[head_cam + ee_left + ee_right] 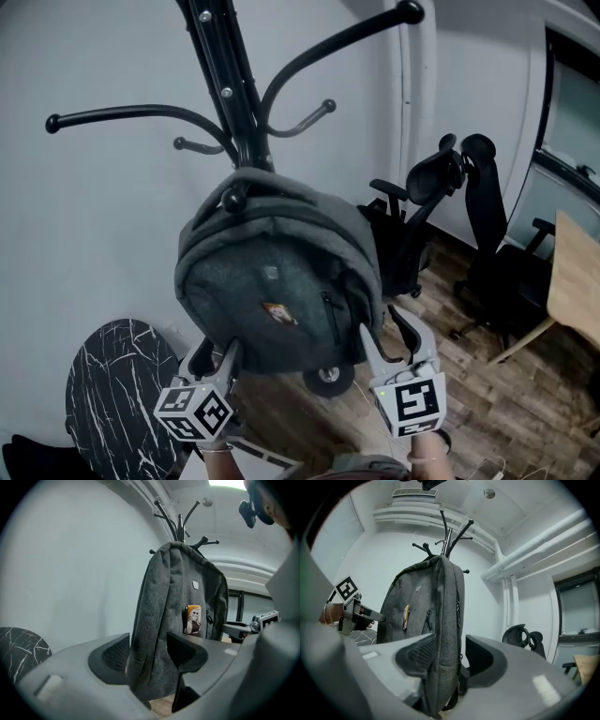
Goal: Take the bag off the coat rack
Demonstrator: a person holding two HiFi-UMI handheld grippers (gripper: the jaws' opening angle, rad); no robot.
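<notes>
Hanging by its top from a hook of the single black coat rack (pixel 230 89), one bag (pixel 272 281) is noted. It is a dark grey fabric backpack, rounded at the top and zippered, with one small orange picture badge (pixel 193 619) on its front. Its lower corners are flanked by two grippers. The left gripper (pixel 216 358) is seen with jaws spread, the bag's side edge between them but unclamped. The right gripper (pixel 392 337) is likewise held wide around the opposite edge, with a gap beside the fabric. Two black office chairs (pixel 422 211) and one marbled round table (pixel 112 384) are recorded nearby.
</notes>
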